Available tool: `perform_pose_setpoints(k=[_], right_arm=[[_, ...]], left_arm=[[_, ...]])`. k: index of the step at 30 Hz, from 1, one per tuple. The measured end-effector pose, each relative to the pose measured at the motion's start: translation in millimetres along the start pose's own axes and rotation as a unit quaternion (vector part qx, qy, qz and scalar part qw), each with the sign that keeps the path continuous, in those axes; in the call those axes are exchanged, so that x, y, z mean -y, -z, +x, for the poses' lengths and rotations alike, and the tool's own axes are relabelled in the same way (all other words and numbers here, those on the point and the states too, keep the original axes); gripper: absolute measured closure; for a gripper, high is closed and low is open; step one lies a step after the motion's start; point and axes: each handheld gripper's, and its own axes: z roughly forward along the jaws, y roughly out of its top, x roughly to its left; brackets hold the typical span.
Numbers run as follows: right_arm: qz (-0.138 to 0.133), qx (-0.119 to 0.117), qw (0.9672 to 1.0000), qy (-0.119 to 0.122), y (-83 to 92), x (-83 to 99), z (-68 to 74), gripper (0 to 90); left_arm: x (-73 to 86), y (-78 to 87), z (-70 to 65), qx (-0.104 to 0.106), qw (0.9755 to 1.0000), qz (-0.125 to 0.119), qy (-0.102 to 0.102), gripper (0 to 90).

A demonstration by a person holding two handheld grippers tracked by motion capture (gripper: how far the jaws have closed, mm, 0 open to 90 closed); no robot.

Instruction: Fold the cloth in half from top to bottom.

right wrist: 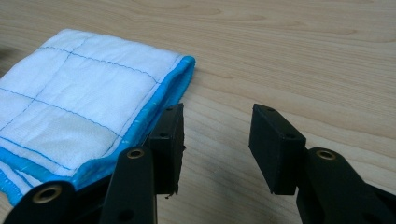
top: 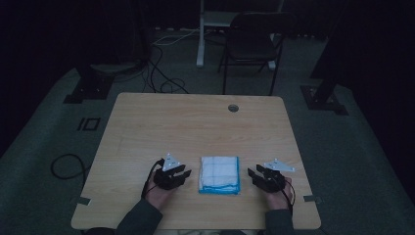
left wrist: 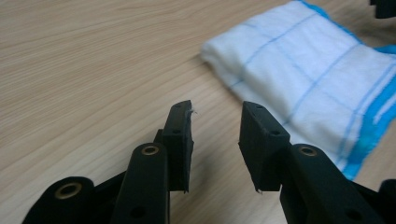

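Observation:
A folded white cloth with thin blue stitching and a blue border lies flat on the wooden table, near its front edge. My left gripper rests just left of the cloth, jaws apart with only bare wood between them. In the left gripper view the cloth lies ahead and to the right of the gripper. My right gripper stands open just right of the cloth. In the right gripper view its left jaw sits beside the cloth's blue edge, and nothing lies between the gripper's jaws.
A round cable hole sits near the table's far edge. A dark chair and a white stand are on the floor behind the table, with cables trailing around. The room is dim.

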Motion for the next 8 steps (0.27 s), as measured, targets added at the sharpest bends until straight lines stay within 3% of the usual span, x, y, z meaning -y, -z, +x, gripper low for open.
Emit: perform_pose_setpoints(k=[8], right_arm=[[0.002, -0.003, 1.0000, 0.003, -3.0, -3.1, -1.7, 55.6]], left_arm=[[2.0, 10.7, 26.3, -0.024, 0.9996, 0.001, 0.017, 64.3]])
